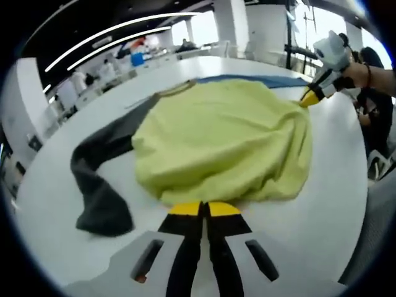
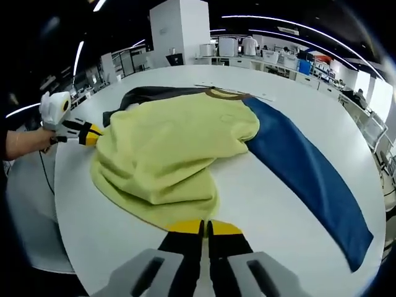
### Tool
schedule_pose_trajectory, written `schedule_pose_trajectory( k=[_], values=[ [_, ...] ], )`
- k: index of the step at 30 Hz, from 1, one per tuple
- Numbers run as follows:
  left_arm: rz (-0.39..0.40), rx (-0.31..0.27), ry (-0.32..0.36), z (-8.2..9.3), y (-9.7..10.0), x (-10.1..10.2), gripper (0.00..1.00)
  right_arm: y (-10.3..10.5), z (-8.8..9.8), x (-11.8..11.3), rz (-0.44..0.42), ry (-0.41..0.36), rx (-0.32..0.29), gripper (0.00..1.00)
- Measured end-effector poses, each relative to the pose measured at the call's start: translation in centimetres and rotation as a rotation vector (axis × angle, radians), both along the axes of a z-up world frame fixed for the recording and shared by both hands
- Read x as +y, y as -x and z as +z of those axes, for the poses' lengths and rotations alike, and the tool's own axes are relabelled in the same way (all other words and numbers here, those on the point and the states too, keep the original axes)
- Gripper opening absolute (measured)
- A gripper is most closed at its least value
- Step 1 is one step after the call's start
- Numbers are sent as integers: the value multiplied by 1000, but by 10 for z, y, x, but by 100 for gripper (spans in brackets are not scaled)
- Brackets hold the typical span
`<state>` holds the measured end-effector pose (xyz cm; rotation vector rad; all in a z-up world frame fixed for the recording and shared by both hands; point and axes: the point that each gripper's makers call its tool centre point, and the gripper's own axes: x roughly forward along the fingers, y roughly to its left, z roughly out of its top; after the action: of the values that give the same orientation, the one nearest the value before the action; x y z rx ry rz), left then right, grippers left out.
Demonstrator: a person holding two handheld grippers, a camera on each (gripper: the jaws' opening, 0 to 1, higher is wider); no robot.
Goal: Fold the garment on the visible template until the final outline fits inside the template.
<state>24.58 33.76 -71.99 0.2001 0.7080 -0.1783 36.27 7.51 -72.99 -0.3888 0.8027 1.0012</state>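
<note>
- Left gripper (image 1: 204, 209): jaws closed together at the near hem of the garment (image 1: 223, 139); whether cloth is pinched cannot be told.
- Right gripper (image 2: 206, 228): likewise closed at the garment edge.
- Garment lies bunched mid-table (image 2: 272, 198); grey sleeve (image 1: 99, 185) and blue sleeve (image 2: 309, 167) spread outward.
- Judgement: folding is incomplete, with both sleeves unfolded.

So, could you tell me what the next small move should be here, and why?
Probably lift both pinched edges and carry them across the garment. Both the left gripper and right gripper look shut on its yellow fabric at opposite edges, while the grey sleeve and blue sleeve lie spread out.
</note>
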Motion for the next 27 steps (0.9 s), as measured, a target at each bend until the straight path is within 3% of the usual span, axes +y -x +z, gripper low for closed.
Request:
schedule_pose_trajectory(
  k=[6, 9, 17, 23, 27],
  values=[
    [-2, -40, 18, 18, -5, -3, 0, 0, 1, -1, -17, -18, 9, 0],
    [-29, -68, -11, 30, -13, -5, 0, 2, 3, 0, -18, -24, 15, 0],
    [-92, -145, 3, 64, -45, -20, 0, 6, 6, 1, -29, -44, 30, 0],
    [-133, -171, -4, 75, -73, -37, 0, 9, 6, 0, -28, -38, 31, 0],
    [-192, -173, -67, 73, -90, -49, 0, 9, 6, -1, -29, -36, 29, 0]
  ],
)
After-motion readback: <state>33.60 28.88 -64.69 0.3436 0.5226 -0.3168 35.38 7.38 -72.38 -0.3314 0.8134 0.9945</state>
